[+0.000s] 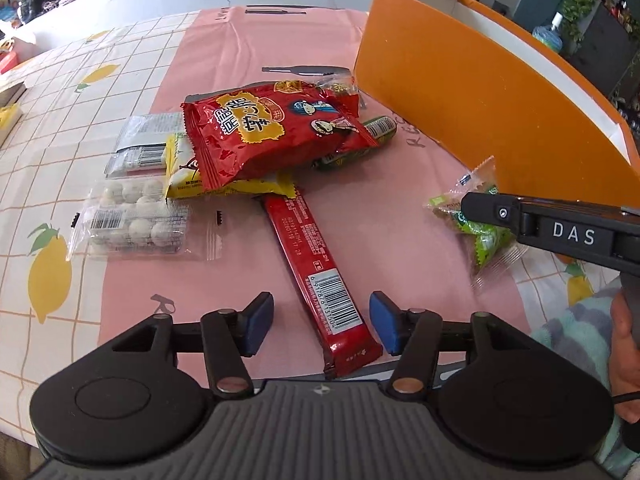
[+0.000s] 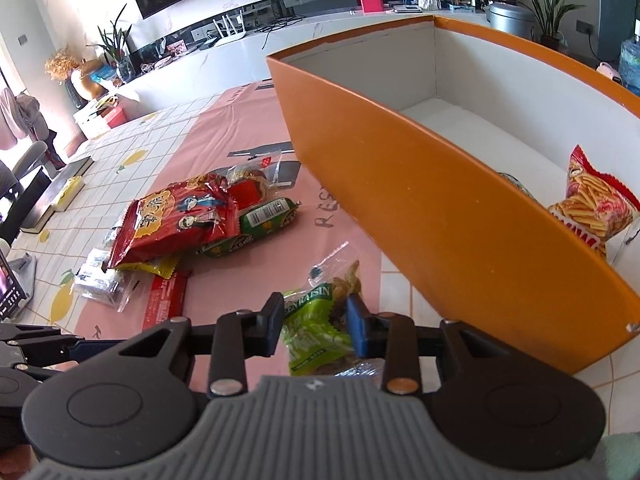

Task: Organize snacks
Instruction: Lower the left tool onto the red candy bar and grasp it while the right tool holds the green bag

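Note:
A long red bar (image 1: 304, 248) lies on the pink mat (image 1: 224, 60), its barcode end between the blue pads of my left gripper (image 1: 322, 324). That gripper is open and the pads stand clear of the wrapper. My right gripper (image 2: 316, 330) is shut on a green raisin packet (image 2: 310, 332), just left of the orange box (image 2: 420, 208). The left wrist view shows that packet (image 1: 476, 236) under the right gripper's finger (image 1: 560, 232). A chips bag (image 2: 596, 204) stands inside the box. A big red snack bag (image 1: 272, 132) tops a pile of snacks.
Under and around the red bag lie a yellow packet (image 1: 224, 184), a green packet (image 1: 376, 132), a clear pack of white balls (image 1: 136, 224) and a silver packet (image 1: 140, 144). The lemon-print cloth (image 1: 60, 100) covers the table. A hand (image 1: 624, 352) shows at right.

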`<state>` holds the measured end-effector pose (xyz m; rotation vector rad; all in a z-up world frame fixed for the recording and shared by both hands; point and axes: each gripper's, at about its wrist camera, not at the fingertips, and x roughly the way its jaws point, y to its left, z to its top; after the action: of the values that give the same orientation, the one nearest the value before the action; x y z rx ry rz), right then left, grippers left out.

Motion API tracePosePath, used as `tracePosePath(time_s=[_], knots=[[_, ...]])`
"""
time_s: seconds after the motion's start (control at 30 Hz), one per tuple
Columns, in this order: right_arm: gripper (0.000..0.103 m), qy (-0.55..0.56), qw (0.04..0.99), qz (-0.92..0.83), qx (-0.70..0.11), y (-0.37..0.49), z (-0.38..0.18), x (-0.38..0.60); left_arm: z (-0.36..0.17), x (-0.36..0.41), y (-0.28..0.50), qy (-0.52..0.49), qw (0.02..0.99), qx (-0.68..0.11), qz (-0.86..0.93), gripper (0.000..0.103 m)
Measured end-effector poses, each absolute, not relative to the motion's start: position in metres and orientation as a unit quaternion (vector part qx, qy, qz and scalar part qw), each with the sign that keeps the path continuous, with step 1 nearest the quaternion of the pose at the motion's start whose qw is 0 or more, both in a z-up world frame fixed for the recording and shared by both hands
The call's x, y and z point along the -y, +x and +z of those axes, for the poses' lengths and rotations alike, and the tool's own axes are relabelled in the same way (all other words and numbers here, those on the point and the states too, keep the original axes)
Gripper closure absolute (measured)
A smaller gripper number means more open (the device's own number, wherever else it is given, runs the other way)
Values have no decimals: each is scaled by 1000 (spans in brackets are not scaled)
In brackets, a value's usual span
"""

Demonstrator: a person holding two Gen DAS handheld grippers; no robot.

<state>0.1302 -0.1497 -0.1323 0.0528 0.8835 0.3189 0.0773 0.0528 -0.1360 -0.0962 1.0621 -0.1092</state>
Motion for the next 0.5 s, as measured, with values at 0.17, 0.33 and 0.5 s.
tracePosePath(time_s=[0.17, 0.33, 0.5], knots=[[68, 19, 896, 149, -418, 130, -133, 148, -137, -55, 72, -62, 868, -491, -43, 36], [64, 12, 899, 144, -414, 131, -134, 145, -137, -55, 70, -76, 871, -484, -35, 36], [64, 4, 901, 140, -410, 129, -134, 144, -136, -60, 78, -111, 872, -477, -17, 36]])
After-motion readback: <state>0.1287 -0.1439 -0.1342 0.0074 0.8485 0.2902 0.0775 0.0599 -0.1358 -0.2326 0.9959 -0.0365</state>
